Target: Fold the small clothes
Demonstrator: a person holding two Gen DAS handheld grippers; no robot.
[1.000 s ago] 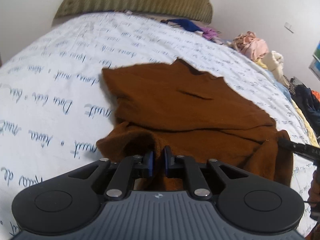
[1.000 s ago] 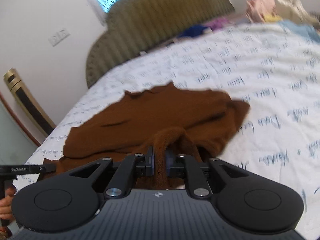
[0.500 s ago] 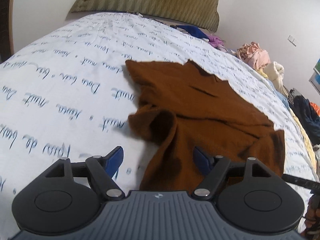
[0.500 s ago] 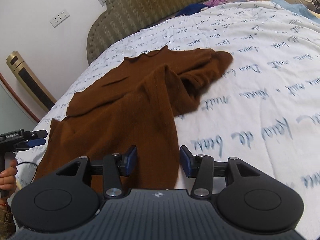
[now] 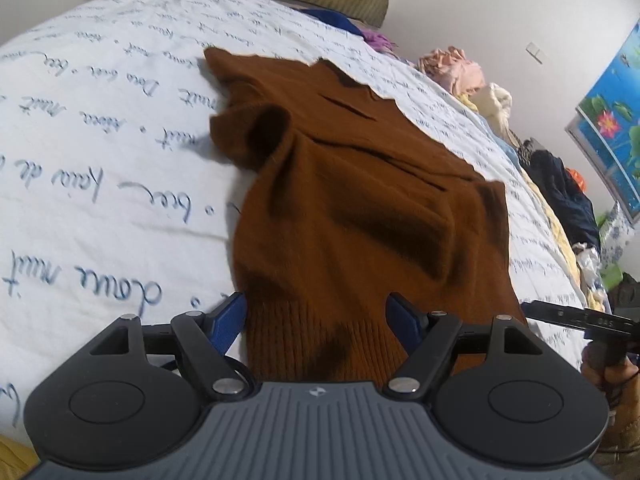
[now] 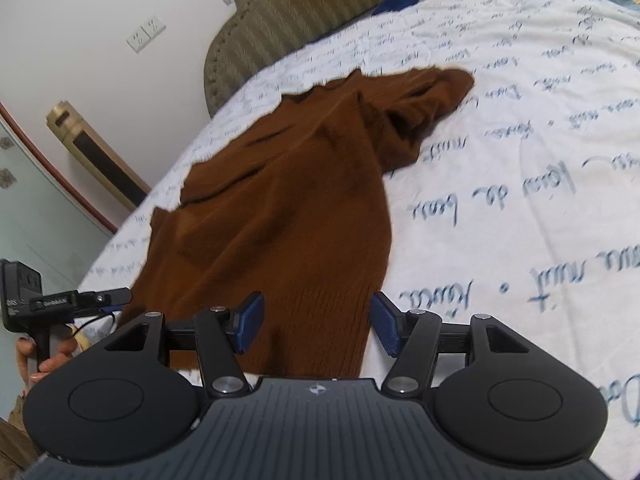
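The bed sheet [image 5: 100,128], white with script print, is used as the folding surface, and the brown knit sweater [image 5: 360,184] is laid out on it, a sleeve flopped inward. The left gripper [image 5: 316,316] and right gripper [image 6: 316,322] are both spread wide, nothing pinched, probably lined up over the ribbed hem. The hem edge is hidden behind the gripper bodies.

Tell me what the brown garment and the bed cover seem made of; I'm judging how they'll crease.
Brown garment: seemingly soft knit, matte and fuzzy, with a ribbed hem. Bed cover: probably thin woven cotton, smooth and matte, printed with blue script; fibre unclear.
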